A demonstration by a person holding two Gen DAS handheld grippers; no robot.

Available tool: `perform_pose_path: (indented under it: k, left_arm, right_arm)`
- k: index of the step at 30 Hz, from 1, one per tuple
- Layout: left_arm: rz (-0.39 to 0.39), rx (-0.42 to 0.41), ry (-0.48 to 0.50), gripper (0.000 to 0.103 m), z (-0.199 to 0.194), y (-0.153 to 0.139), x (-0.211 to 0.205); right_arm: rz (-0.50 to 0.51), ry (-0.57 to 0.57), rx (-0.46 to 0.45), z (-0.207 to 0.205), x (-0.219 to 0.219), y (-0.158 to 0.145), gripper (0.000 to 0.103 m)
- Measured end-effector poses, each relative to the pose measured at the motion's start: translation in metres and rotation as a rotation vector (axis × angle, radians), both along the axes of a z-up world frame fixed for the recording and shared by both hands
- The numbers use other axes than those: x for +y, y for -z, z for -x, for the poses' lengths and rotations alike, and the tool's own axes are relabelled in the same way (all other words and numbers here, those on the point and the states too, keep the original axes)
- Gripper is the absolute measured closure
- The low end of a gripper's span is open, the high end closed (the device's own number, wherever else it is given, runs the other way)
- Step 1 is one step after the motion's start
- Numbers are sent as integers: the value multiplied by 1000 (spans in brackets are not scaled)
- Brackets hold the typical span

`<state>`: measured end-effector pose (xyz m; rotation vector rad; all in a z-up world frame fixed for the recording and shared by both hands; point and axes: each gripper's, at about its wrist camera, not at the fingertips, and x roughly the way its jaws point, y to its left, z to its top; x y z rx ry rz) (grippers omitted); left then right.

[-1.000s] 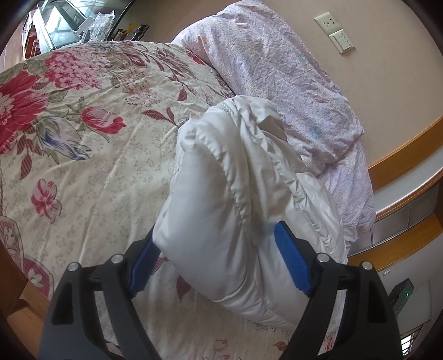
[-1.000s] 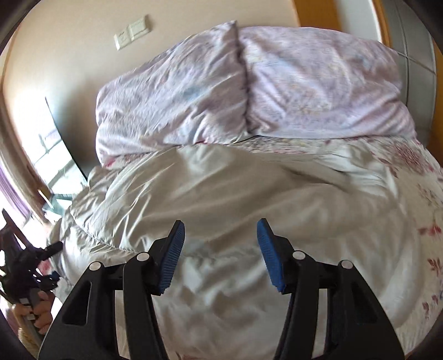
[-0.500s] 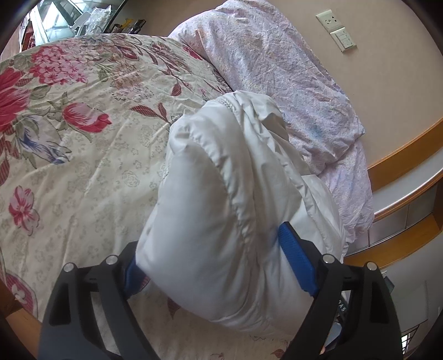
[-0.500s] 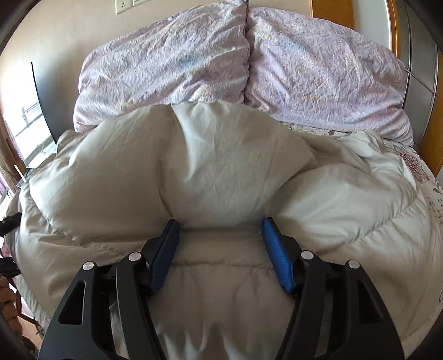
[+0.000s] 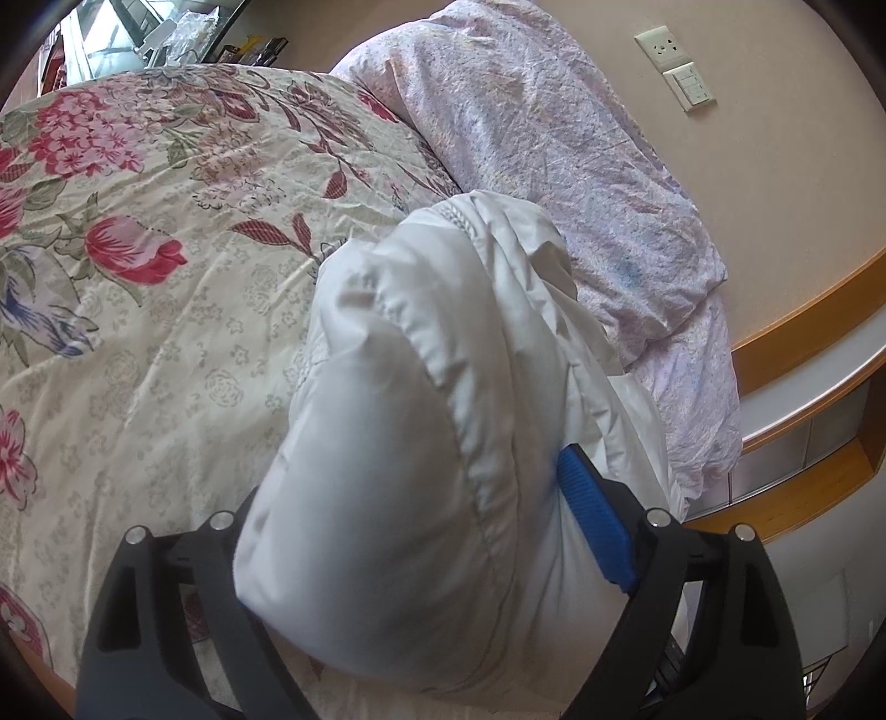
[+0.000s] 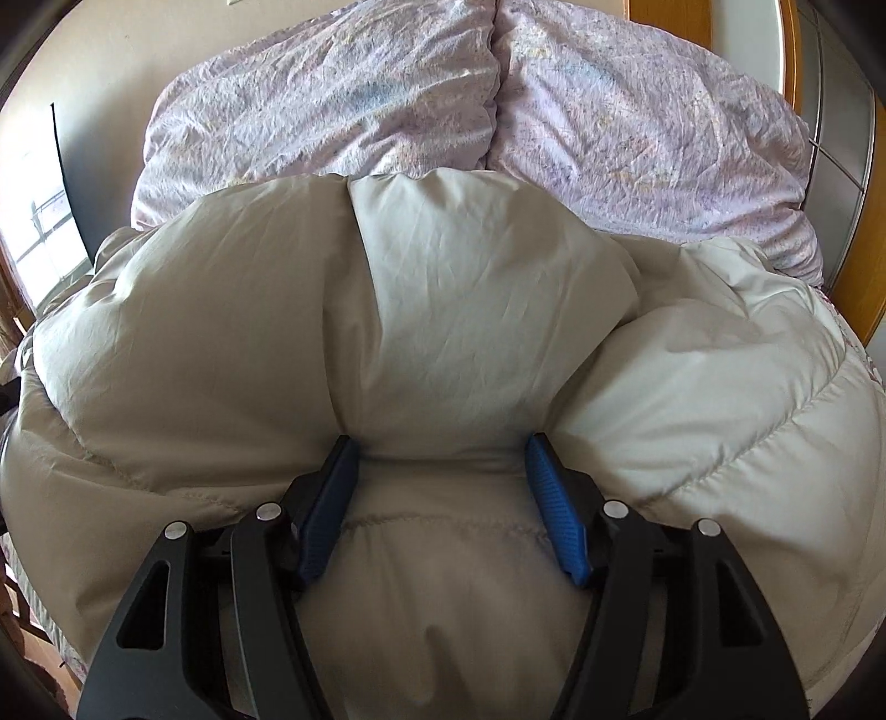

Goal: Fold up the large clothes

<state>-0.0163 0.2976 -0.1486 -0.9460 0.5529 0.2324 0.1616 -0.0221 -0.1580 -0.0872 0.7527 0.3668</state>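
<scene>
A puffy white down jacket [image 5: 398, 421] lies bunched on the flowered bedspread [image 5: 144, 343]. My left gripper [image 5: 410, 476] is shut wide on a thick roll of it. The right blue pad [image 5: 592, 526] presses into the fabric, while the left pad is hidden behind the bulge. In the right wrist view the jacket [image 6: 476, 310] fills the lower frame. My right gripper [image 6: 441, 443] stands open, its fingertips pushed down into the padding with a swell of jacket between its blue pads [image 6: 554, 504].
Two lilac pillows [image 6: 637, 116] lie against the wall behind the jacket. A wooden headboard ledge [image 5: 803, 387] runs along the right of the bed. Wall sockets [image 5: 675, 66] sit above the pillows. Cluttered furniture [image 5: 166, 33] stands past the bed's far side.
My right gripper sank from above the jacket into it and spread its jaws a little. In the left wrist view the jacket bulged closer and covered the left pad.
</scene>
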Motion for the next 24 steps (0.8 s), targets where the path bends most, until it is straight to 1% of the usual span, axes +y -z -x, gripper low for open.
perform_pose_path:
  k: [3,6,8,9,11,14,17,22,24]
  left_arm:
    - [10,-2,-11,18,-3,1,2]
    - [28,-10,-20,26,-3,2,4]
    - [32,-20,-18,38,-3,0,6]
    - [26,-25,-12,41,-2,-3,6]
    - [10,-33,0,51,-2,-8,4]
    - [-32,-38,18,59,-3,-21,-2]
    - [-83,-61,37,63,-4,-37,-10]
    - [-190,-127,95,66,-6,-75,-34]
    - [-219,-153,119,66,-8,-88,-44]
  right_arm:
    - [10,3,-5,0,2,1,38]
    - [11,4,-4,0,2,1,38]
    - [12,4,-5,0,2,0,38]
    - [11,4,-4,0,1,0,38]
    - [11,3,-4,0,1,0,38]
    - [12,4,-4,-1,1,1,38]
    - [12,4,-3,-1,1,1,38]
    - [13,5,-3,-1,1,2,38]
    - [13,5,-3,-1,0,3,38]
